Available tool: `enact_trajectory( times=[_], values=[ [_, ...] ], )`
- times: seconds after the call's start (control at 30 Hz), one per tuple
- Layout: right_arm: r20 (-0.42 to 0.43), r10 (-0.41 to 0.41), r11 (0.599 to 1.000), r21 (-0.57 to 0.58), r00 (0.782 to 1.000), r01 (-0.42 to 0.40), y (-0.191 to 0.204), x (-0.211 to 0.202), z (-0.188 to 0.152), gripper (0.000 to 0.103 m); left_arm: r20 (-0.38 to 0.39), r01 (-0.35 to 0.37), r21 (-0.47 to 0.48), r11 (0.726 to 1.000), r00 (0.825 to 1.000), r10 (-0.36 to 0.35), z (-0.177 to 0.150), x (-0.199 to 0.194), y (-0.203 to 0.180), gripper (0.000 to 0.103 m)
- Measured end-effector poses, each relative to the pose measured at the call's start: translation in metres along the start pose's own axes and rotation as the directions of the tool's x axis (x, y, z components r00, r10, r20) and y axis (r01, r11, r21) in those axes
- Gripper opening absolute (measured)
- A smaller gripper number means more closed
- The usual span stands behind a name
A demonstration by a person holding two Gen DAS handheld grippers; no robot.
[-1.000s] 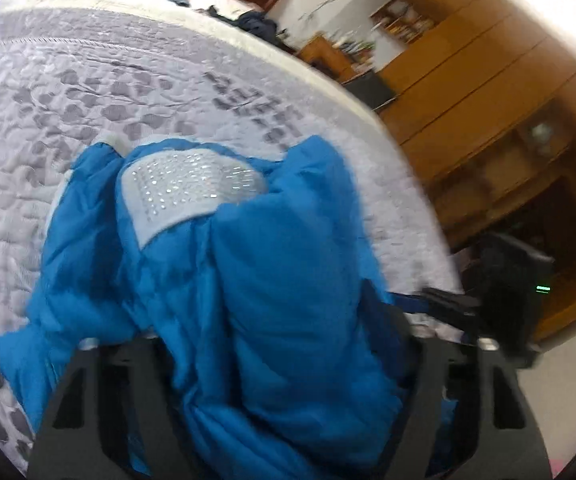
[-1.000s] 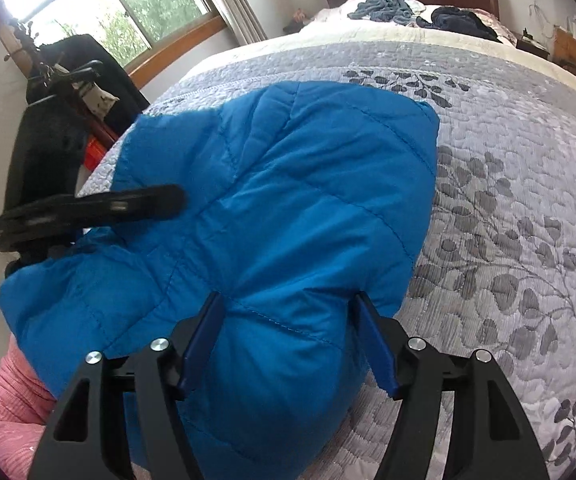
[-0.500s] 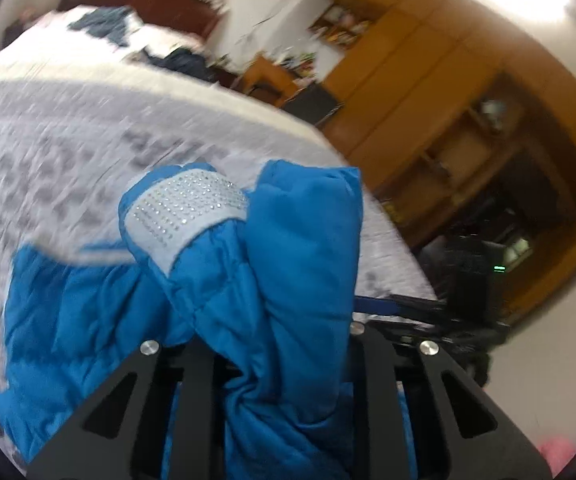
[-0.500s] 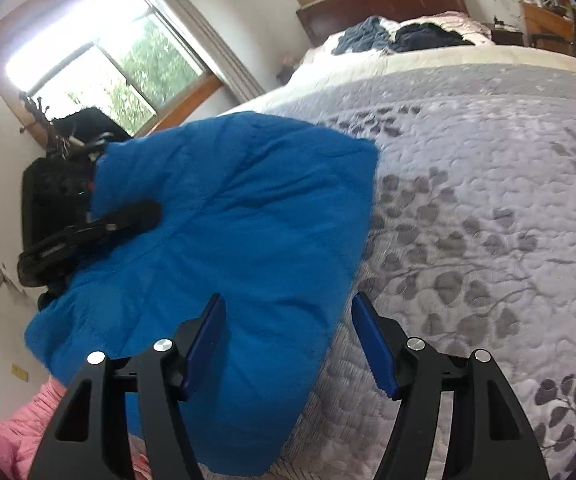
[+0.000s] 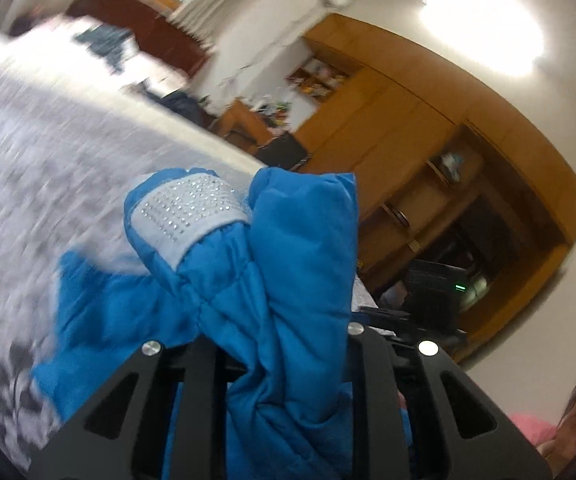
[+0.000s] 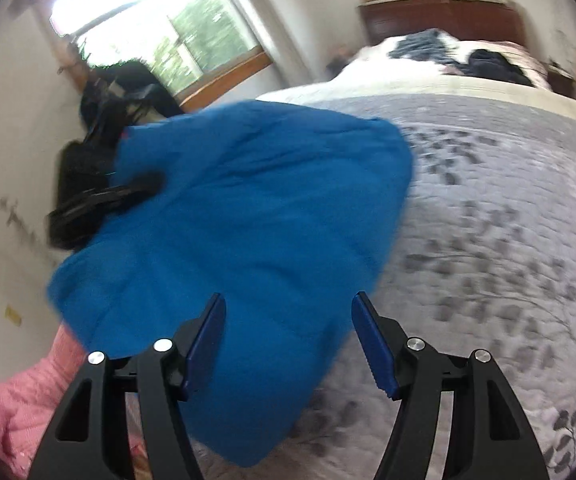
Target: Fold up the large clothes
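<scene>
A blue quilted jacket is bunched and pinched between the fingers of my left gripper, which is shut on it. A white rhinestone cuff band sticks up on the left of the bunch. In the right wrist view the same jacket spreads as a wide blue panel, lifted at its left side over the bed's near corner. My right gripper is open, its blue pads apart in front of the panel's lower edge without pinching it. The left gripper shows as a black shape at the jacket's left edge.
The grey leaf-print quilt covers the bed, with dark clothes piled near the headboard. A person's pink sleeve is at lower left. A wooden wardrobe and shelves stand beyond the bed's edge.
My left gripper closed tighter on the jacket and lifted it, with the view tilting up. The right gripper let go, stayed open and drew back while the blue panel rose.
</scene>
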State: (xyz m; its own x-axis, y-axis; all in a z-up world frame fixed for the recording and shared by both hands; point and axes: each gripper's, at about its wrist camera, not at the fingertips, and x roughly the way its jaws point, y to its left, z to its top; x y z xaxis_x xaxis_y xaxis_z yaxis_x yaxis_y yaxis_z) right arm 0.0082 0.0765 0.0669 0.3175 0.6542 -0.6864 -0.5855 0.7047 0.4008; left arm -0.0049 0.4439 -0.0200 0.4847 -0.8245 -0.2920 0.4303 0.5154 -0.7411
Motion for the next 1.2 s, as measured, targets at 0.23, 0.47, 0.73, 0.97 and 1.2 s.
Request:
enact_trajectory(
  times=[0.23,0.47,0.73,0.97,1.2],
  values=[
    [-0.119,-0.083,0.994,-0.076,0.989,0.074,0.029,0.045,-0.01,0.073,-0.027,-0.023,-0.149,0.989,0.999,0.019,-0.032,-0.003,0.071,0.023],
    [-0.128,-0.149,0.988,-0.07,0.981,0.141,0.025,0.062,-0.019,0.079,-0.06,-0.091,-0.146,0.985,0.995,0.083,-0.028,-0.001,0.07,0.036],
    [-0.134,-0.145,0.989,-0.033,0.98,0.141,0.025,0.055,-0.016,0.078,0.055,-0.271,-0.055,0.961,0.96,0.274,-0.042,-0.078,0.01,0.044],
    [-0.137,-0.13,0.991,-0.015,0.982,0.13,0.021,0.055,-0.014,0.078,0.021,-0.262,0.068,0.963,0.965,0.261,-0.075,-0.091,-0.067,0.049],
    [-0.133,-0.112,0.993,0.006,0.985,0.114,0.018,0.05,-0.015,0.078,-0.063,-0.234,-0.029,0.972,0.971,0.231,-0.087,-0.069,-0.048,0.015]
  ],
)
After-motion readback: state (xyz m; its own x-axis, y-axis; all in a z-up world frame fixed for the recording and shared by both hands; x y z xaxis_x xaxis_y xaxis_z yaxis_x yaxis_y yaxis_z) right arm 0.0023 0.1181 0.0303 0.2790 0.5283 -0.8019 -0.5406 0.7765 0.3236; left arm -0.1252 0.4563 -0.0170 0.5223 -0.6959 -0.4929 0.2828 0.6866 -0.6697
